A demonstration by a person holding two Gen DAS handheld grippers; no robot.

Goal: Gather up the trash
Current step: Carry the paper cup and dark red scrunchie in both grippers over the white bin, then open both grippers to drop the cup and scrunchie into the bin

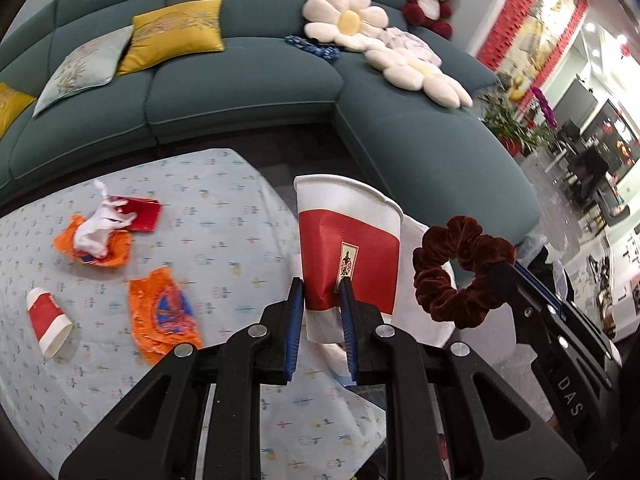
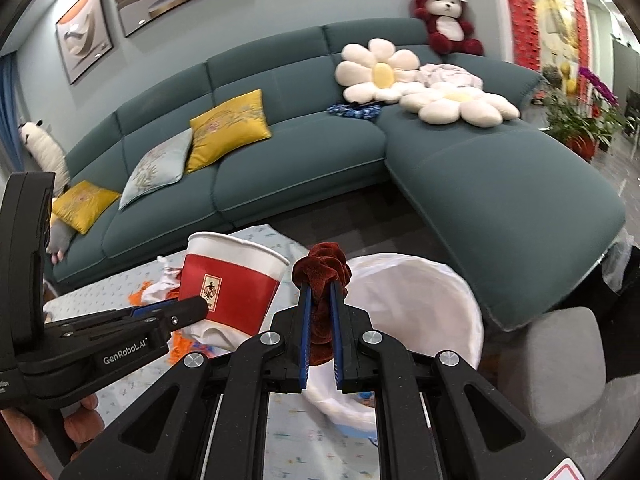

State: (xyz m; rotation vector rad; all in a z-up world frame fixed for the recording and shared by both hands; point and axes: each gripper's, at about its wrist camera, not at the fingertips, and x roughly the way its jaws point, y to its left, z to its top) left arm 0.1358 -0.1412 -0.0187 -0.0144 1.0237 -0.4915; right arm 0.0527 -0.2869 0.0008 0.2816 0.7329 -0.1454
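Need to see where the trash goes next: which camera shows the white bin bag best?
The right wrist view: the bag shows its open mouth just beyond the scrunchie. In the left wrist view only a white strip shows between the cup and scrunchie.

The left tongs (image 1: 322, 294) point down, with their blue pads pinched tight on something. The right tongs (image 2: 320, 300) sit just beside them, also tipped down and squeezed tight on something. Bare fingers (image 2: 82, 424) wrap the black handle under the left tongs.
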